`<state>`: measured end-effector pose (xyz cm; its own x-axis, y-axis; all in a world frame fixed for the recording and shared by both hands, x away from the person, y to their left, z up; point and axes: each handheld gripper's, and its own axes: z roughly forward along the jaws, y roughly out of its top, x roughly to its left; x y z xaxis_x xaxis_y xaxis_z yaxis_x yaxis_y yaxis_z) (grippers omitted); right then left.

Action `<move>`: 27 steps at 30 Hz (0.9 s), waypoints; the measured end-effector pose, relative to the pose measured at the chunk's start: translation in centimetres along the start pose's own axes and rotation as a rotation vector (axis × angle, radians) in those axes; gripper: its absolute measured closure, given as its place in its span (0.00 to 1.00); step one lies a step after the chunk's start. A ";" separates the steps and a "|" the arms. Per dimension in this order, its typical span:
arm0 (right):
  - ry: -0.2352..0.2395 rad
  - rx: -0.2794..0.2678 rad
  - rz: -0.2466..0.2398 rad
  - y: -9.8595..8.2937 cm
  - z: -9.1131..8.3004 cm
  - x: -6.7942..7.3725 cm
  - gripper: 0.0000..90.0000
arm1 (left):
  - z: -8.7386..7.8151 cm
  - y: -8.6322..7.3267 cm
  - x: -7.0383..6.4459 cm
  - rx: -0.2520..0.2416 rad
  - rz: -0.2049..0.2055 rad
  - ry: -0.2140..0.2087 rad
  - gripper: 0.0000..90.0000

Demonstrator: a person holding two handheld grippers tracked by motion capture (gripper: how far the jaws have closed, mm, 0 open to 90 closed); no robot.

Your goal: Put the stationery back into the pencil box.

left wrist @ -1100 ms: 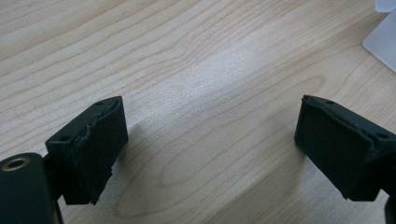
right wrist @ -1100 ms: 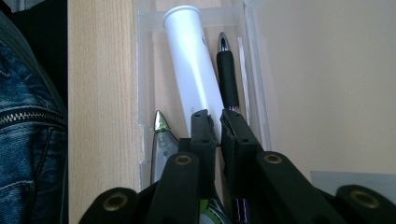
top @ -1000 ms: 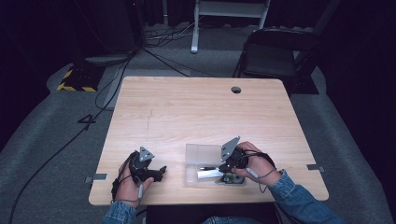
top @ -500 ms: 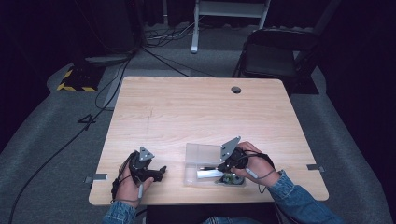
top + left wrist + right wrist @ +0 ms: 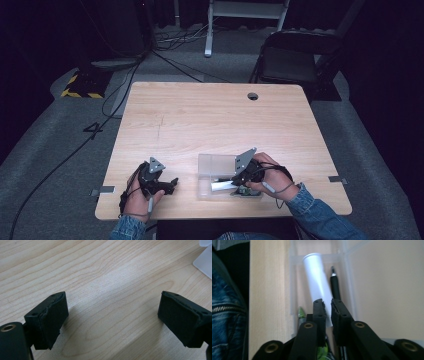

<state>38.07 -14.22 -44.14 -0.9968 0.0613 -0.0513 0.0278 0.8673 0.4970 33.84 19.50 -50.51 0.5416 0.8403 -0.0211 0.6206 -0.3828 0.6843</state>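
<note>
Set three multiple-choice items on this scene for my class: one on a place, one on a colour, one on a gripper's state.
1. Where is the clear plastic box?
A. near table edge
B. far edge by the hole
C. on the chair

2. What colour is the tube in the box?
A. red
B. white
C. black

3. How do the left gripper jaws stand?
A. wide apart
C. gripping a pen
B. pressed together

Answers: 1 A, it sits between both hands at the person's edge; 2 B, right gripper view shows it white beside a black pen; 3 A, bare wood shows between them.

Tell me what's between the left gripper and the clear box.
Bare wood. In the high view, only table separates the left gripper from the clear box; the left gripper view shows bare tabletop between its open jaws.
</note>
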 end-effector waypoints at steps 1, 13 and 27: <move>-0.001 0.006 0.004 -0.1 0.0 -0.1 0.89 | 0.0 0.0 0.0 0.000 -0.001 0.000 0.11; -0.019 0.069 -0.056 0.0 0.7 0.4 0.88 | 0.0 0.0 0.0 0.001 0.003 -0.001 0.10; -0.075 0.082 -0.084 0.1 0.7 1.5 0.90 | 0.0 0.0 0.0 0.003 0.006 0.000 0.10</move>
<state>36.67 -13.71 -44.76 -0.9875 0.0208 -0.1561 -0.0466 0.9081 0.4161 33.89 19.48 -50.50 0.5455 0.8379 -0.0168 0.6187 -0.3891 0.6825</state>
